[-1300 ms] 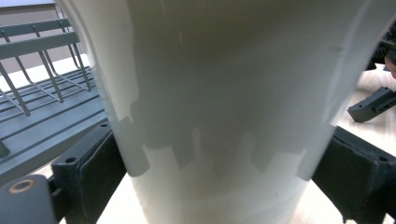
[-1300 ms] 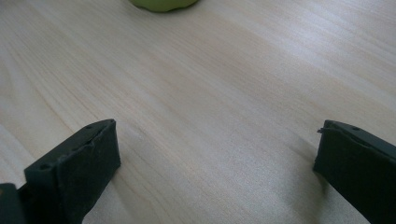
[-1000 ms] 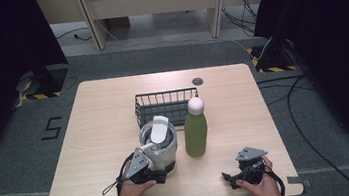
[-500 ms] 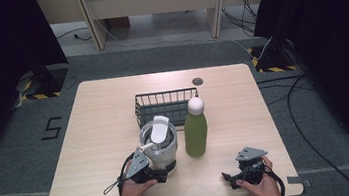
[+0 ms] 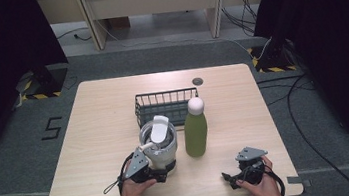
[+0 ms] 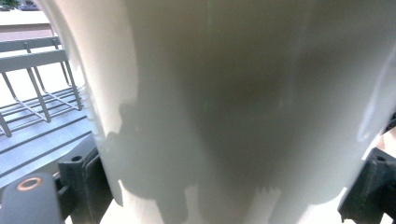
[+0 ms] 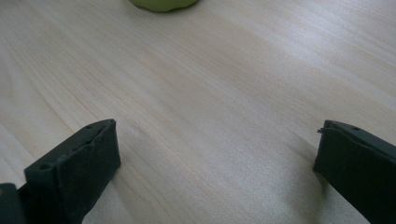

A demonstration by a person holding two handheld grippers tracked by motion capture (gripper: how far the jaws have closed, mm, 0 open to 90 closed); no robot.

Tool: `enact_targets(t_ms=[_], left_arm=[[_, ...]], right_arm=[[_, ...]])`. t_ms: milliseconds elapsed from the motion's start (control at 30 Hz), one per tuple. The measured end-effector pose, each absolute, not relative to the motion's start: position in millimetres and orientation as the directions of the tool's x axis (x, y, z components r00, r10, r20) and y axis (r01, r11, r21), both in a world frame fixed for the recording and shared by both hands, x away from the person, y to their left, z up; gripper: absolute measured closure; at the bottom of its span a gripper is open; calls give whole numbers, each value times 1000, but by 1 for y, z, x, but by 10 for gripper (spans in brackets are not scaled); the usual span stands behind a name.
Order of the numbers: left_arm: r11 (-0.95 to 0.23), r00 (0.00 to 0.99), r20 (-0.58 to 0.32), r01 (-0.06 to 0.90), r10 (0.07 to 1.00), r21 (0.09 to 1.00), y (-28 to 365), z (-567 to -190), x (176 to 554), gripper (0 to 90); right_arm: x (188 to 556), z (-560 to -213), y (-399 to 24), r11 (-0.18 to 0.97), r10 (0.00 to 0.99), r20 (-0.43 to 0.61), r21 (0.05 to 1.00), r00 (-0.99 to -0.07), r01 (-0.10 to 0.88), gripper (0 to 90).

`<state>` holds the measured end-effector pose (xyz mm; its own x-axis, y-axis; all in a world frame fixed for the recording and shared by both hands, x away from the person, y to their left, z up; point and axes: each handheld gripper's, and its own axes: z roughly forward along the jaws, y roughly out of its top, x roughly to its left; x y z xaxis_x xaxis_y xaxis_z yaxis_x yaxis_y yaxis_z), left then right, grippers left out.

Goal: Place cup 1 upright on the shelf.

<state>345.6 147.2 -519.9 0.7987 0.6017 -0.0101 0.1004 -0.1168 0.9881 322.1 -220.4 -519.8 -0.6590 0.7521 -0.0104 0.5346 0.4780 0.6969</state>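
On the table (image 5: pixel 106 136), the wire basket (image 5: pixel 163 105) sits just behind the white jug (image 5: pixel 158 141), clamped low by the left gripper (image 5: pixel 158 168). Tip risk: the green bottle (image 5: pixel 195 128) stands just beside. Right gripper (image 5: pixel 232 177) rests, jaws spread, empty.

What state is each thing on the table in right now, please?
White jug: upright, lid flap raised.
Green bottle: upright, capped.
Wire basket: upright, looks empty.
Left gripper: jaws around the jug.
Right gripper: open, low over the table.
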Motion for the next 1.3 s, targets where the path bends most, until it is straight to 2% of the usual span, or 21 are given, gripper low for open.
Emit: enact_targets(t_ms=[367, 633, 1300], left_arm=[[-108, 802, -22, 108, 597, 988, 148, -519, 347, 107], [-112, 805, 4, 78, 593, 991, 150, -510, 347, 107], [-87, 797, -33, 107, 603, 990, 158, -497, 361, 107]], right_arm=[[322, -520, -220, 478, 752, -10, 697, -659, 535, 4], [322, -520, -220, 478, 752, -11, 697, -659, 535, 3], [322, -520, -220, 478, 752, -10, 697, -659, 535, 3]])
